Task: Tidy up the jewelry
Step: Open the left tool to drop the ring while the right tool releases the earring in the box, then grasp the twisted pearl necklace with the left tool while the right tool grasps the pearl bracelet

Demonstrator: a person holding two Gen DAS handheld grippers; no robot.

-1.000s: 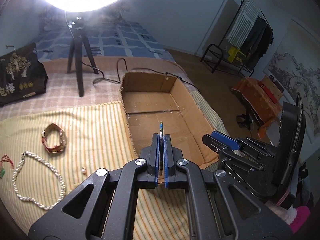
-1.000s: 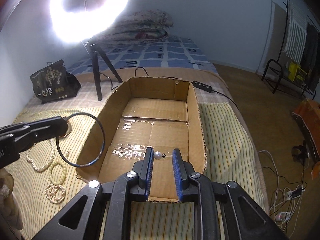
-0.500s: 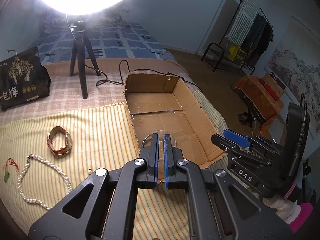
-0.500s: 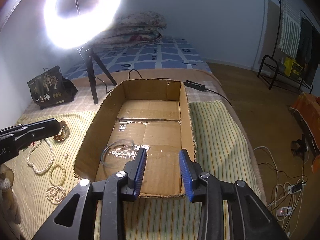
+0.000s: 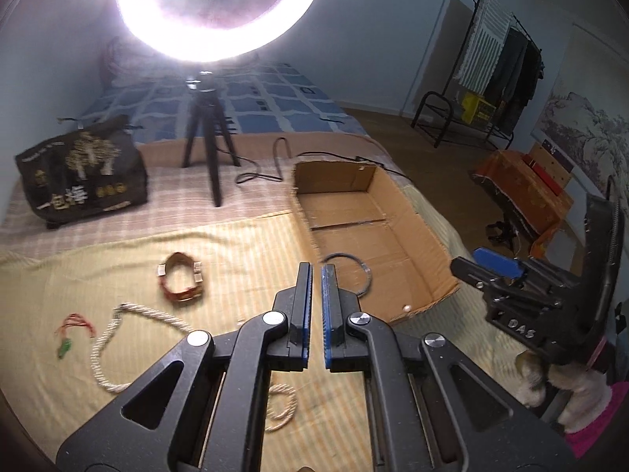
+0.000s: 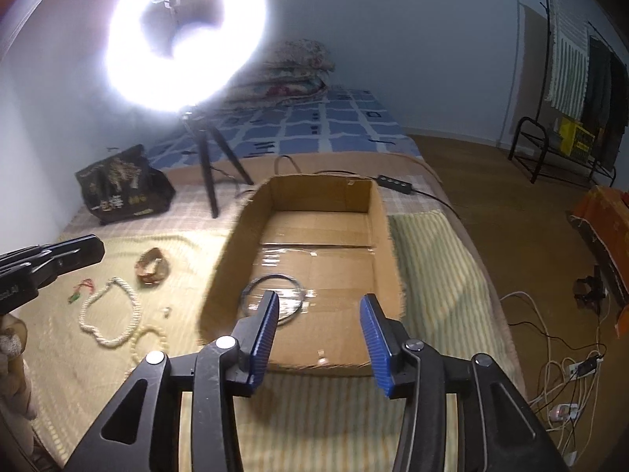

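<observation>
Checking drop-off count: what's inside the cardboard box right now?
Inside the cardboard box: a thin dark hoop flat on the taped floor, and a small pearl piece by the near wall. The right gripper's fingers cover part of the floor and hoop.

We see a bright ring light point(image 5: 220, 8) on a black tripod point(image 5: 206, 129) standing on the bed point(image 6: 334, 126), pale blue walls point(image 6: 393, 39) behind, a wooden floor point(image 6: 511, 204), and a black clothes rack point(image 5: 499, 67) hung with garments at the right.

Left tongs point(image 5: 317, 275) opening, nothing between the jaws. Wire hoop point(image 5: 355, 271) and pearl point(image 5: 407, 308) lie inside cardboard box point(image 5: 428, 236).
</observation>
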